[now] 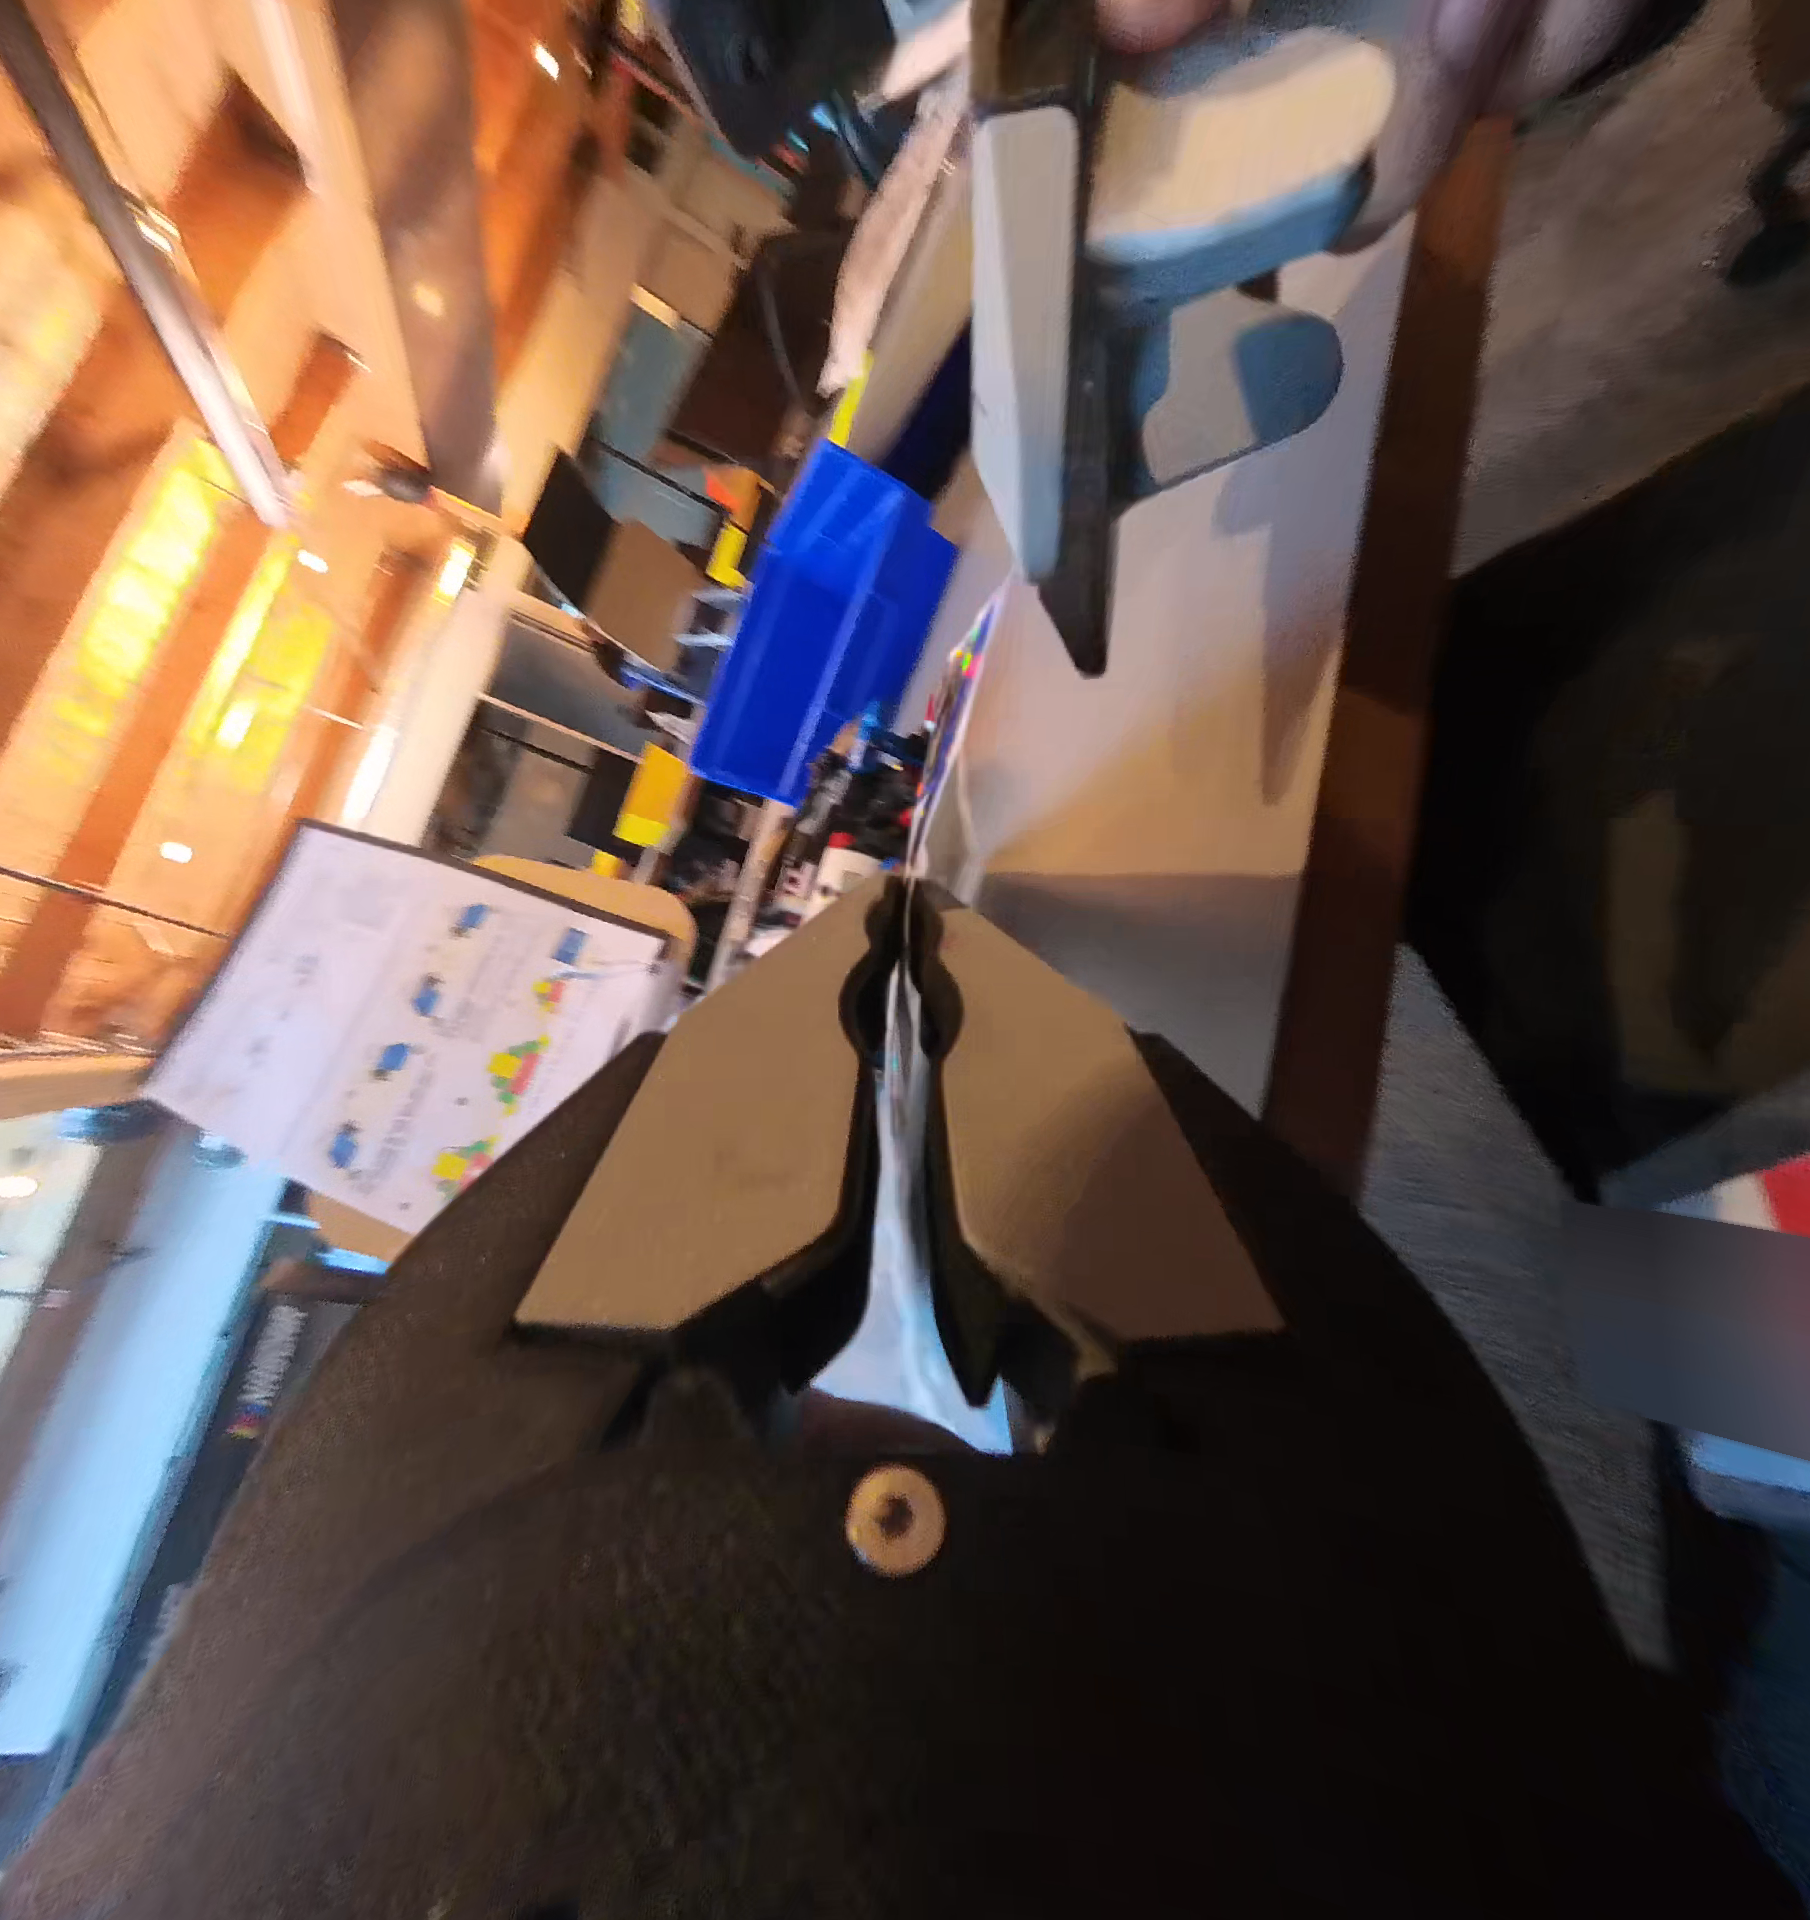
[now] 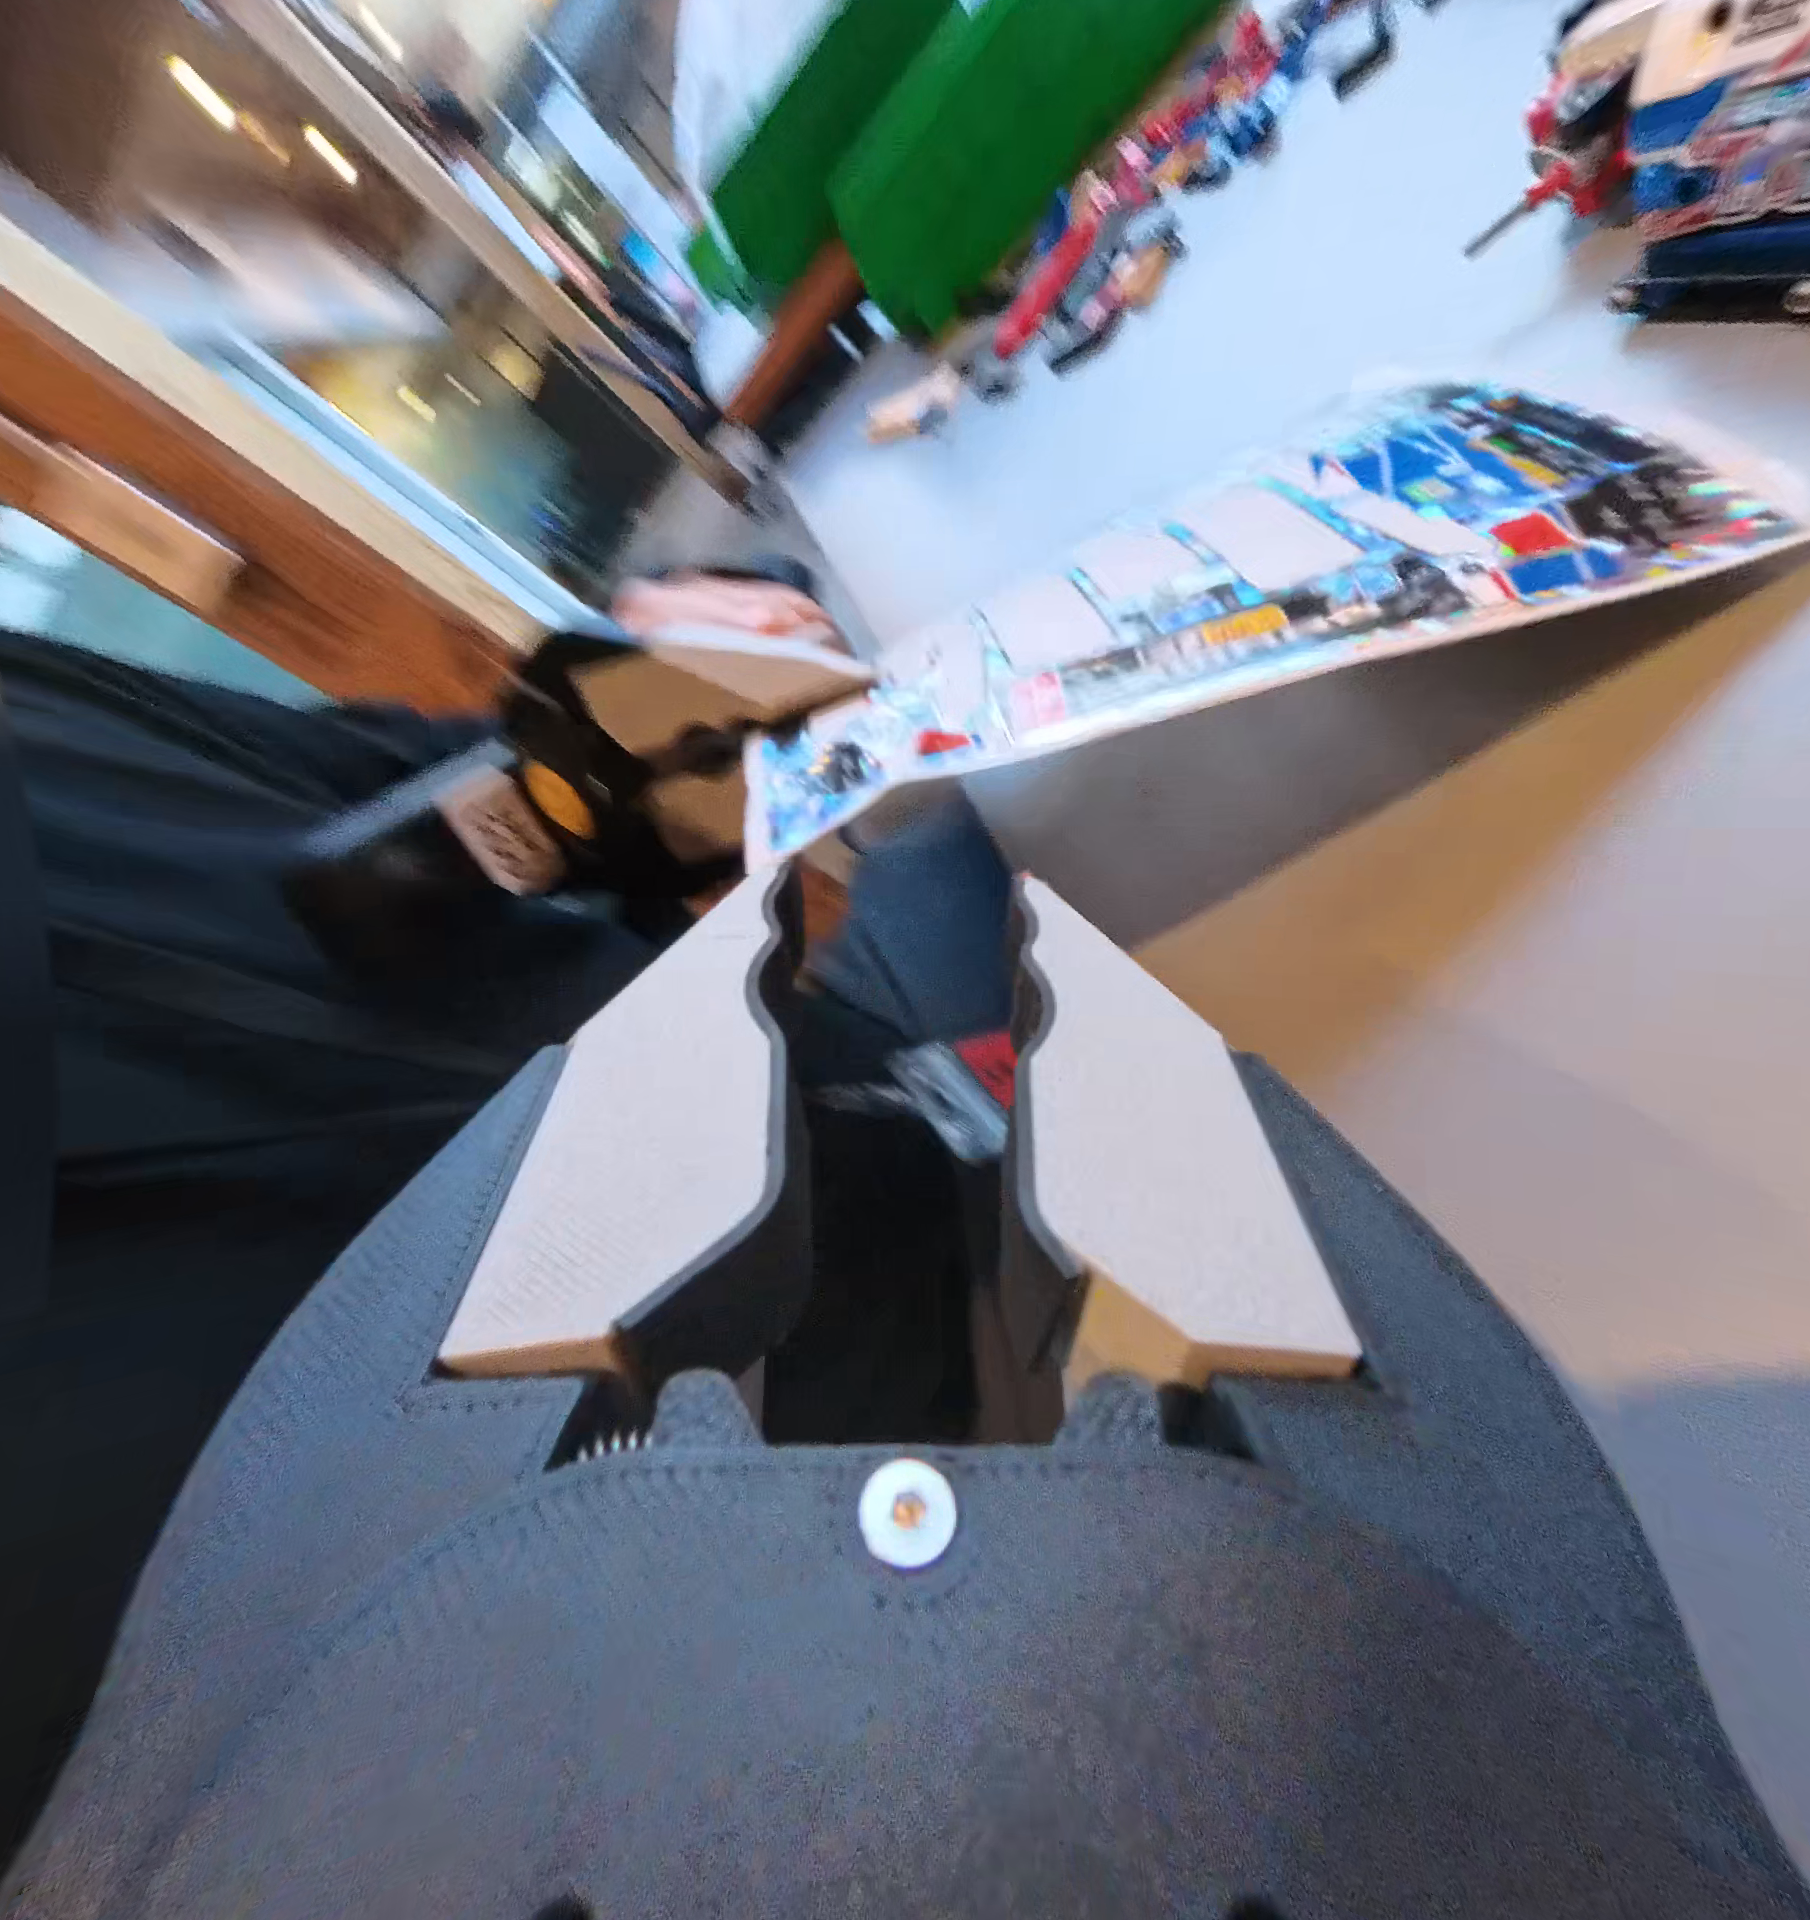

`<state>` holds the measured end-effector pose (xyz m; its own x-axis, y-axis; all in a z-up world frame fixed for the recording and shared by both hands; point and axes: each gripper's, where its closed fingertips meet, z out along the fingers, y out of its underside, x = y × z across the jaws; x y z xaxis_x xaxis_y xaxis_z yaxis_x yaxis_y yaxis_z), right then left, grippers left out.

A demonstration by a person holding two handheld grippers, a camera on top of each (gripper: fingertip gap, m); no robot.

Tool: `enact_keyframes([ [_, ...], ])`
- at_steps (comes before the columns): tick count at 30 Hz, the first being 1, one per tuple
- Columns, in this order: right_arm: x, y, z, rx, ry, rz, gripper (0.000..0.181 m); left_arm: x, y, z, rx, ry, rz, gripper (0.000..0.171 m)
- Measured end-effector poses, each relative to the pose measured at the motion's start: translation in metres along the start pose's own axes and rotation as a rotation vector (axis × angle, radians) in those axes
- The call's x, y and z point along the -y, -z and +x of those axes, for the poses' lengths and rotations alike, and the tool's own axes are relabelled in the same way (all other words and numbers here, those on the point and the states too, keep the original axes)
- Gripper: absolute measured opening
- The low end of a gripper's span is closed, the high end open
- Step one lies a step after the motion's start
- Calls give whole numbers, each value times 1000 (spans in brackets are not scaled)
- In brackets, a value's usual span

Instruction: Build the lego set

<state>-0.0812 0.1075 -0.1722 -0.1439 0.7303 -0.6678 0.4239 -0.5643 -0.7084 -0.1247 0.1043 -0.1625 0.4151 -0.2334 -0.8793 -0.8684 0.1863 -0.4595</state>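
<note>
Jaws of the left gripper (image 1: 903, 904) were clenched on a thin printed sheet, the lego instruction booklet (image 2: 1296, 582), whose edge was seen running between the two beige pads in the left wrist view. Jaws of the right gripper (image 2: 896, 904) were released, with a clear gap between the fingers and nothing held; their tips were positioned just under the near, sagging corner of the booklet.

A pale desk (image 2: 1503, 987) was observed beneath and beyond the booklet, which was held lifted above it and cast a broad shadow on it. Two green containers (image 2: 942, 135) were located at the far edge of the desk, and a blue bin (image 1: 828, 623) was visible in the left wrist view. A partly built lego model (image 2: 1732, 156), in blue, white and red, was standing on the desk at the far right. Loose lego pieces (image 2: 1088, 239) were scattered in a band between the green containers and the model. A separate printed sheet (image 1: 402, 1029) with coloured diagrams was recorded at the left of the left wrist view. Both views were blurred.
</note>
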Motion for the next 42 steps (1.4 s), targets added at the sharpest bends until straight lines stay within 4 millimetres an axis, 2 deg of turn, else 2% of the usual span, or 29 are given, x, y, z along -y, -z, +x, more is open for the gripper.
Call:
enact_keyframes([
  [2,17,4,-15,154,-112,99,39,2,3,-6,55,-35,35,0],
  [4,27,5,-21,241,-181,140,36,4,6,-13,104,-58,57,0],
  [7,24,-6,-21,228,-160,106,25,8,10,-21,147,-47,79,0],
  [10,35,-9,-31,289,-162,148,8,5,7,-17,151,-90,66,0],
  [11,38,-10,-32,296,-165,164,6,5,7,-16,150,-98,68,0],
  [14,42,-9,-28,289,-190,170,29,5,7,-14,152,-119,67,0],
  [15,43,-8,-28,290,-195,177,30,3,7,-14,153,-120,62,0],
  [18,40,-10,-24,258,-167,158,6,1,6,-14,150,-107,58,0],
  [22,39,-14,-23,229,-131,154,1,4,5,-10,134,-106,63,0],
  [26,37,-16,-12,105,3,126,0,5,7,-1,-12,90,82,1],
  [28,38,-15,-8,26,93,100,0,11,12,2,-139,240,120,13],
  [30,40,-13,-6,-31,170,83,0,18,19,13,-343,364,134,30],
  [32,43,-12,-7,-60,224,71,0,22,24,4,-413,464,160,31],
  [35,46,-13,-16,-58,321,50,0,21,18,-23,-461,641,135,27],
  [37,45,-16,-23,-57,396,24,0,20,10,-31,-498,652,92,26],
  [39,44,-19,-27,-80,489,-14,0,25,3,-34,-511,583,100,19],
  [42,41,-21,-32,-110,625,-72,0,27,-4,-25,-582,512,95,18],
])
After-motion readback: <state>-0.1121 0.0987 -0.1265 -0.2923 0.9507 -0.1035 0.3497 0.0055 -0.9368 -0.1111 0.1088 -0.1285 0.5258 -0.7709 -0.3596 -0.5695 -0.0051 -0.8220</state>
